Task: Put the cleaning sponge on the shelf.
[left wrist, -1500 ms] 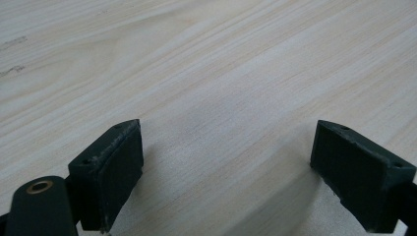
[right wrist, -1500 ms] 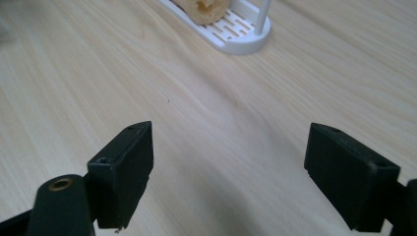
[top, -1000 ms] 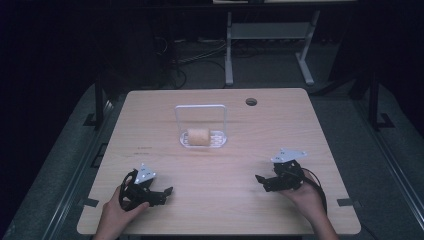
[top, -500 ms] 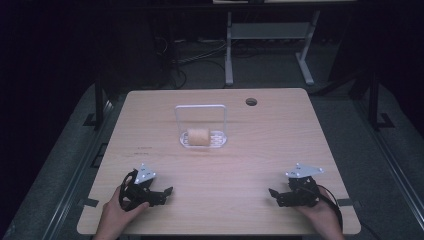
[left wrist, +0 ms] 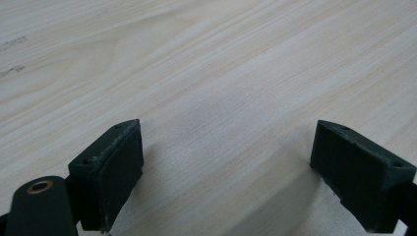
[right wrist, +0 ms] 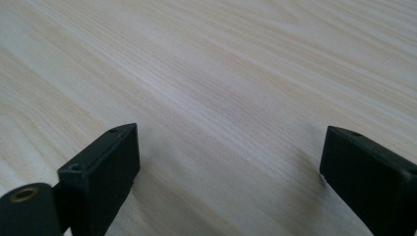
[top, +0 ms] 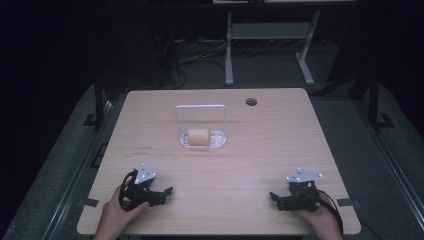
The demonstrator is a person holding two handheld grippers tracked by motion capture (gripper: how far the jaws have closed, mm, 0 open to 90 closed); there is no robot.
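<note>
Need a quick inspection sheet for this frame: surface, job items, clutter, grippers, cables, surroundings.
Surface: light wood table, bare grain under both grippers.
Job's things: clear wire-framed rack at table centre; tan roll lying on the rack's base.
Clutter: nothing seen; a round grommet hole near the far edge.
Grippers: left gripper open at the near left edge; right gripper open at the near right edge; both held by hands, jaws wide apart with nothing between them.
Cables: one black cable looping from the right gripper.
Surroundings: dark room; white stand and floor wiring beyond the table.
</note>
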